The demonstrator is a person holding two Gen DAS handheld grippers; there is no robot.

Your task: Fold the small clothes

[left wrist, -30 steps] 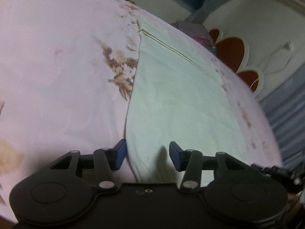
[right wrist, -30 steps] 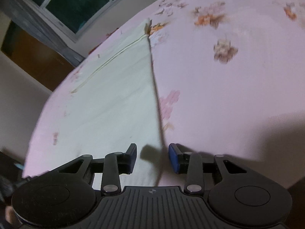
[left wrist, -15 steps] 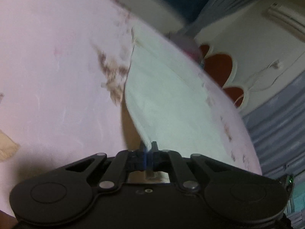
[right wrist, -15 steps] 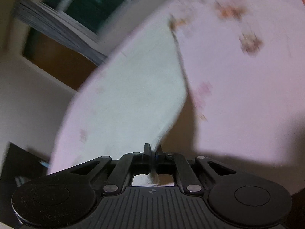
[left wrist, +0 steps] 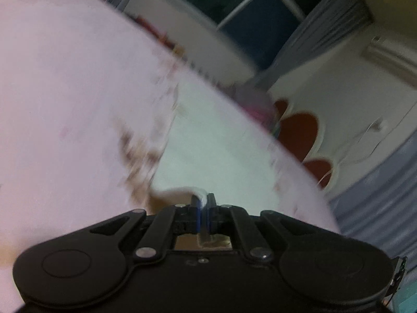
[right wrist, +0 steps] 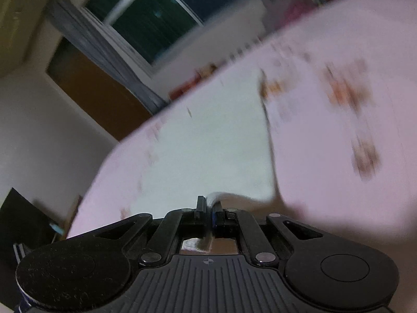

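Observation:
A pale green garment point(left wrist: 208, 140) lies flat on the pink floral bedsheet point(left wrist: 65, 104). My left gripper point(left wrist: 203, 200) is shut on the garment's near left corner, which curls up over the fingertips. In the right wrist view the same garment point(right wrist: 208, 151) stretches away from me. My right gripper point(right wrist: 208, 206) is shut on its near right corner, lifted a little off the sheet point(right wrist: 338, 143). Both views are blurred by motion.
A window point(left wrist: 247, 5) with grey curtains point(left wrist: 325, 26) is beyond the bed. A white headboard with red cut-outs point(left wrist: 299, 130) stands at the right. A brown wooden door point(right wrist: 96, 91) and a white wall are at the left in the right wrist view.
Both grippers were open a second ago, then closed on the garment's near corners. They have since lifted and tilted up, so more of the room shows.

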